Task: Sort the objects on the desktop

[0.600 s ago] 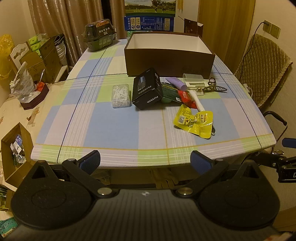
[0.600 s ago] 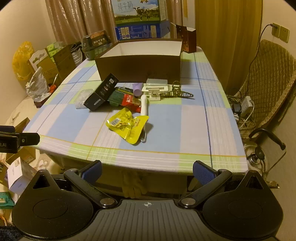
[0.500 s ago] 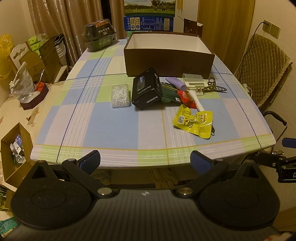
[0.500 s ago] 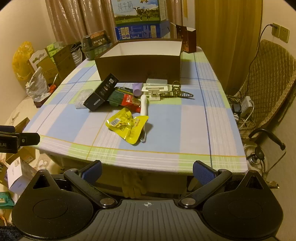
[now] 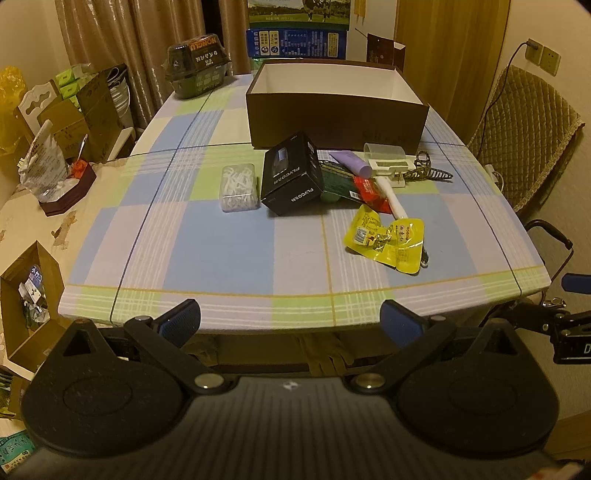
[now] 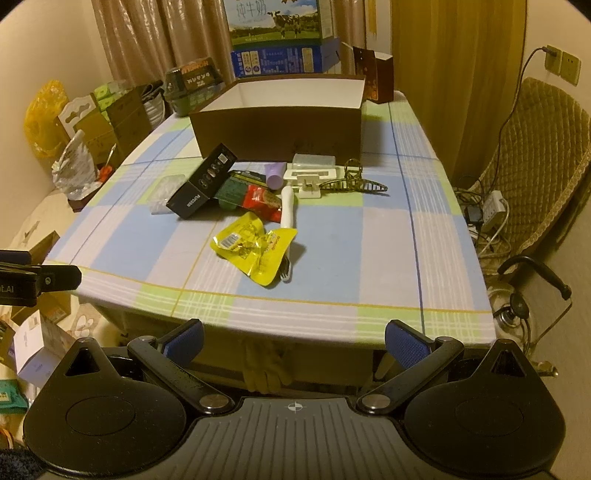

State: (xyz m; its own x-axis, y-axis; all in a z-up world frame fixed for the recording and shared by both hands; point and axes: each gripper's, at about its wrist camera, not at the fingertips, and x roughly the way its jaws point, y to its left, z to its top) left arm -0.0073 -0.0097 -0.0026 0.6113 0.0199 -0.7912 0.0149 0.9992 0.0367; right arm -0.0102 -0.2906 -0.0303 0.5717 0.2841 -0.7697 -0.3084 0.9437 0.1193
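A pile of small objects lies mid-table in front of an open brown box: a black carton, a clear case of white picks, a yellow snack packet, a white toothbrush, a purple tube, a red packet and a hair claw. My left gripper is open and empty before the table's near edge. My right gripper is open and empty there too.
The checked tablecloth covers the table. A dark noodle pack and milk cartons stand at the back. Cardboard boxes crowd the left floor; a quilted chair and cables stand on the right.
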